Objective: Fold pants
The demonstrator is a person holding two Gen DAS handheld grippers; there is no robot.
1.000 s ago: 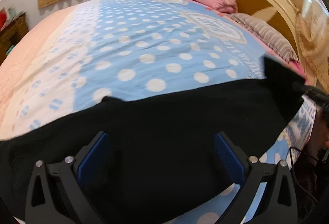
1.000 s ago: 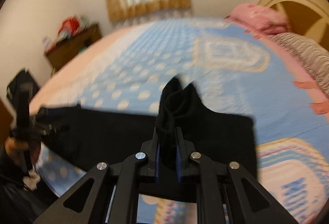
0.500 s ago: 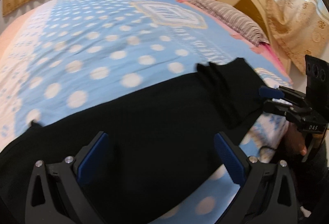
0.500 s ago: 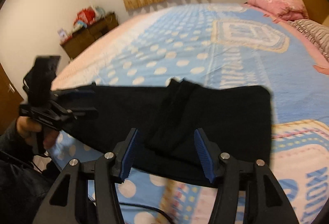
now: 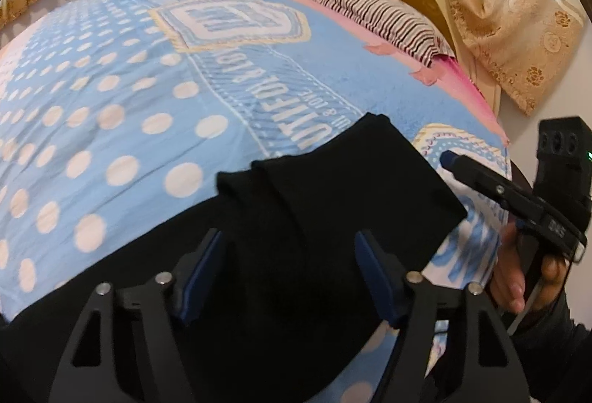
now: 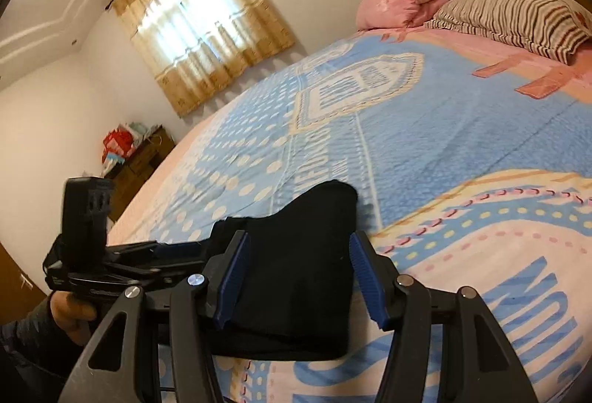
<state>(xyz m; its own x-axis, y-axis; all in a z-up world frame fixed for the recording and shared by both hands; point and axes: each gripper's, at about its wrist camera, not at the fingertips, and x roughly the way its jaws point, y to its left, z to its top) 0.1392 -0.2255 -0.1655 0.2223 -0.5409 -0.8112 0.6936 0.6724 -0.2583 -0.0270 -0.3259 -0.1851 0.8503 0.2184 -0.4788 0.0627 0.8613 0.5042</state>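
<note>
On bed (image 6: 462,129) | right hand-held gripper (image 6: 299,277) has released black pants (image 5: 333,188), jaws apart, empty | left hand-held gripper (image 5: 288,277) jaws just narrowing, nothing pinched | fold laid, regrasp due

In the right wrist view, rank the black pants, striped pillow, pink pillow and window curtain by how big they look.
1. Black pants, closest to the camera.
2. Window curtain.
3. Striped pillow.
4. Pink pillow.
The curtain and striped pillow look alike in size, so their order is unsure.
</note>
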